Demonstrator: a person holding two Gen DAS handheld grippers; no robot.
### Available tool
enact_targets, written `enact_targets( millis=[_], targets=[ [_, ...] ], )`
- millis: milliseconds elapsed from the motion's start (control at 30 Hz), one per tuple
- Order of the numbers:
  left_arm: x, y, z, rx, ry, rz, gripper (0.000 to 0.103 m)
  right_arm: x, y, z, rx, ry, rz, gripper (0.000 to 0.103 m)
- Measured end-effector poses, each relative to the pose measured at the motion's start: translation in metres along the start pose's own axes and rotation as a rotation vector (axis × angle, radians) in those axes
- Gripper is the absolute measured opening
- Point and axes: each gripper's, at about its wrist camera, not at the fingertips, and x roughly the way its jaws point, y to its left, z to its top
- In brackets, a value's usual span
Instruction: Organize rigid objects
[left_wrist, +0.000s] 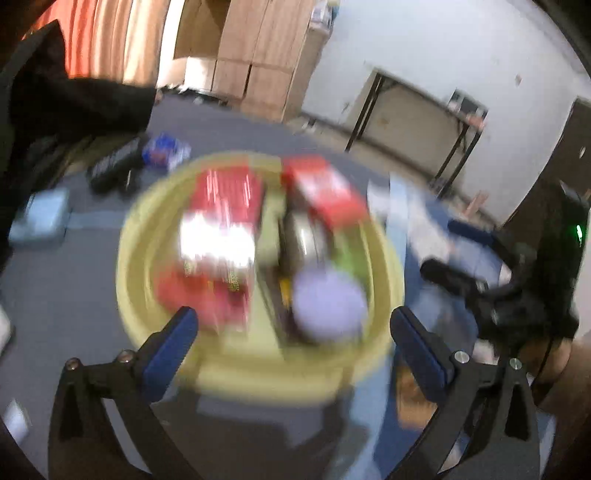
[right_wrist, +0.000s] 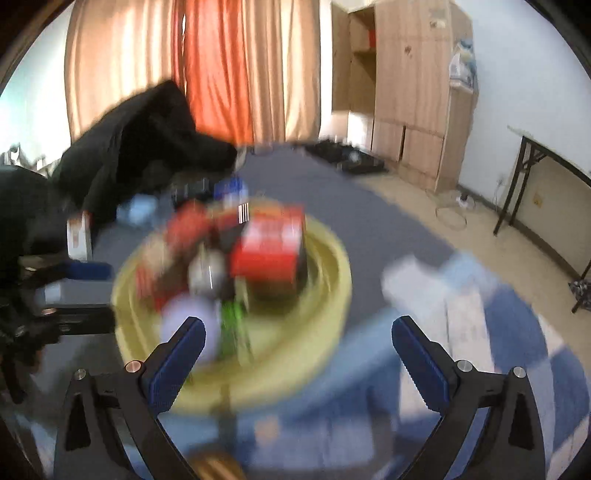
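Note:
Both views are motion-blurred. A round yellow basin (left_wrist: 140, 295) sits on the grey table and holds several items: red boxes (left_wrist: 221, 214), a metal can (left_wrist: 306, 236), a green pack and a lilac round lid (left_wrist: 327, 302). My left gripper (left_wrist: 293, 332) is open and empty, just before the basin's near rim. The basin also shows in the right wrist view (right_wrist: 332, 295) with a red box (right_wrist: 269, 247). My right gripper (right_wrist: 297, 343) is open and empty at the basin's near right side. The right gripper also shows at the right edge of the left view (left_wrist: 480, 280).
A blue and white pack (left_wrist: 417, 218) lies right of the basin. A light blue box (left_wrist: 40, 218), a dark box (left_wrist: 114, 166) and a blue box (left_wrist: 166, 151) lie at the back left. A black jacket (right_wrist: 140, 147) lies behind. Folding table (right_wrist: 546, 192) and wardrobe (right_wrist: 417, 92) stand beyond.

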Motion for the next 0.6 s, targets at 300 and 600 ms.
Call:
enact_targets(
  millis=[300,600],
  targets=[
    [0.052,-0.005,-0.057,0.036,0.071,0.194,0.103,0.059,0.009,-0.036,-0.058,0.194,0.014,0.103],
    [0.067,0.009,-0.034,0.015,0.07,0.228,0.103,0.068,0.018,-0.04,-0.076,0.184,-0.018,0.103]
  ],
)
